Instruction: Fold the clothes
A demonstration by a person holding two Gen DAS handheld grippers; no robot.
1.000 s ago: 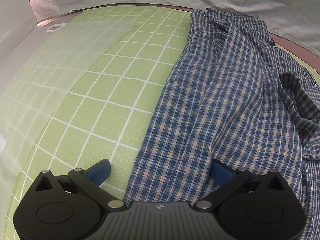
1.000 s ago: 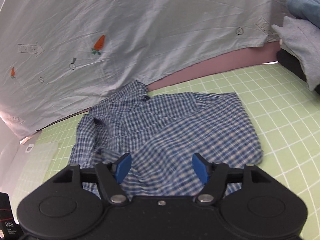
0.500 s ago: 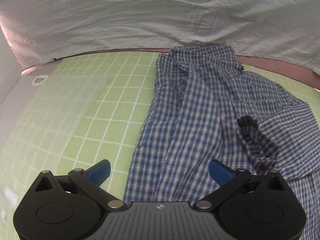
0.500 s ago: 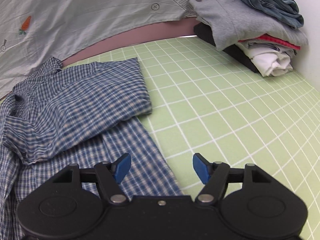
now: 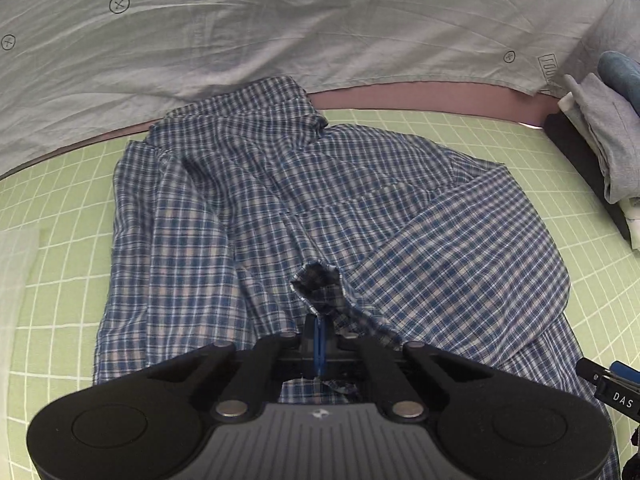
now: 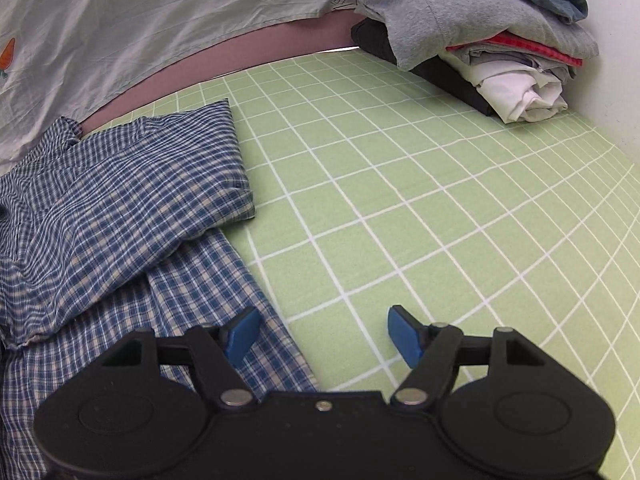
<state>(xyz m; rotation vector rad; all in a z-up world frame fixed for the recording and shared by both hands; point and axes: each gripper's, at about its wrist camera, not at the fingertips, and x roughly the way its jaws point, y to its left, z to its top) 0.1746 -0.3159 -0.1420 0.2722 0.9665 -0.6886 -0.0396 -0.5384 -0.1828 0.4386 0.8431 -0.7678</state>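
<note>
Plaid shirt (image 5: pixel 280 216) lies on the green bench (image 6: pixel 400 208), collar far from you. Your left hand-held gripper (image 5: pixel 319 340) clamps its cuff (image 5: pixel 320 292) mid-shirt; right hand-held gripper (image 6: pixel 322 334) gapes over the shirt's right hem edge.

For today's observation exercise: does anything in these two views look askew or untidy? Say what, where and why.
The plaid shirt lies rumpled on the green grid mat, its collar pushed up against the pale sheet. One sleeve cuff stands bunched up, pinched in the shut left gripper. The right gripper is open, holding nothing.
</note>
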